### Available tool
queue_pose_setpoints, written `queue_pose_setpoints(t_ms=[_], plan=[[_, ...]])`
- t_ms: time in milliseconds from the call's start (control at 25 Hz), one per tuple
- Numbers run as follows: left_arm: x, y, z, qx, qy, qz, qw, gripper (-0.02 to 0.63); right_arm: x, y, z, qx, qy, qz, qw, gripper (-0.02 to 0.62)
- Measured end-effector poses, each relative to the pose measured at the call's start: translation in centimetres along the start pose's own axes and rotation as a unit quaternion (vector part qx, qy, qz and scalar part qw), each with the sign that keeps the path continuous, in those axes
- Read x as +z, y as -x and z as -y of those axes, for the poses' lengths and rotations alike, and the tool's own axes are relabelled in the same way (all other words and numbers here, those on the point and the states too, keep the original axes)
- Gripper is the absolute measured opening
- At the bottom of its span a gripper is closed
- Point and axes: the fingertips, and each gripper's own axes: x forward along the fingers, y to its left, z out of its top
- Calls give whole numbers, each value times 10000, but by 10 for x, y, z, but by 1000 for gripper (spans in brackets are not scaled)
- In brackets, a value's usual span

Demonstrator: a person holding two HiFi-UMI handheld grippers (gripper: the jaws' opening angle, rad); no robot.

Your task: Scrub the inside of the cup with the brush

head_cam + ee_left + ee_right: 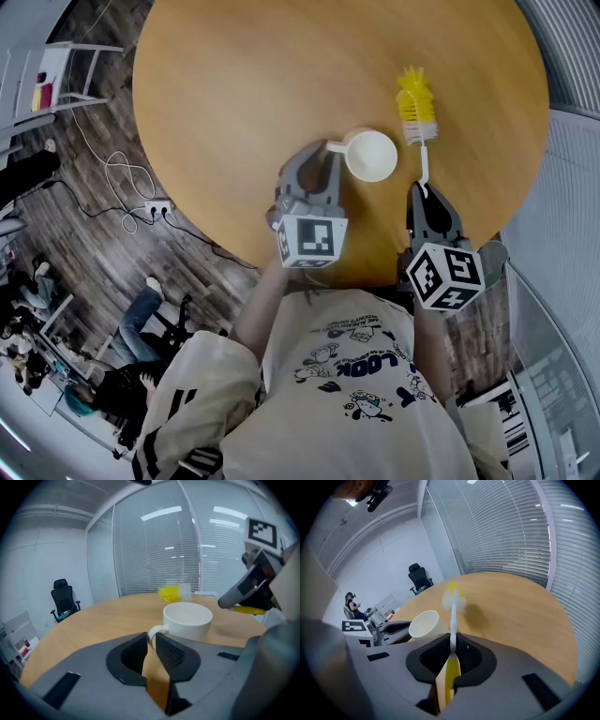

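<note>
A white cup [371, 156] stands upright on the round wooden table [234, 84], its handle pointing toward me. My left gripper [322, 157] is shut on that handle, which shows thin and white between the pads [150, 641] in the left gripper view, with the cup [187, 618] just beyond. My right gripper [424, 192] is shut on the brush's white-and-yellow handle [452, 641]. The brush head [415, 105], yellow and white bristles, points away to the right of the cup. Seen from the right gripper, the brush head [453, 599] lies beyond and right of the cup [424, 623]. The inside of the cup looks empty.
The table's near edge [375, 272] runs just under both grippers. Cables and a power strip [155, 206] lie on the floor to the left. An office chair [64, 602] and a glass wall with blinds [159, 550] stand beyond the table. Seated people [350, 605] are at the far left.
</note>
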Motion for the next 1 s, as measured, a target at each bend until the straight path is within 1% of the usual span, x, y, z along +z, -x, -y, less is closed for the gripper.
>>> queue_pose_setpoints(t_ms=[80,160,400,480,560,680,800,920,1000], plan=[[1,-5,0,-103,105,92,9999,38,-1,-1,0,-2,-5,5,10000,44],[0,-8,-3,-121,123,116,9998,38,-1,-2,-2,-7,-14,9,10000,44],[5,-12,2,-101,141,135,9998,38,0,5,5,-30,-42,19,10000,44],[3,-15,-2,-67,159,143,9997,38,-1,2,3,-33,-51,11,10000,44],[1,-18,-8,-32,94,139,9999,38,-2,-4,1,-32,-61,3,10000,44],[0,-20,-9,86,-31,157,9998,38,-3,-5,2,-41,-85,4,10000,44],[3,-18,-6,275,-1,234,9993,38,-4,-1,4,-37,-83,7,10000,44],[1,-21,-10,404,-61,126,9991,38,-3,-2,2,-23,-64,19,10000,44],[-1,-24,-14,465,-10,57,9989,38,-3,-4,0,-24,-62,25,10000,44]])
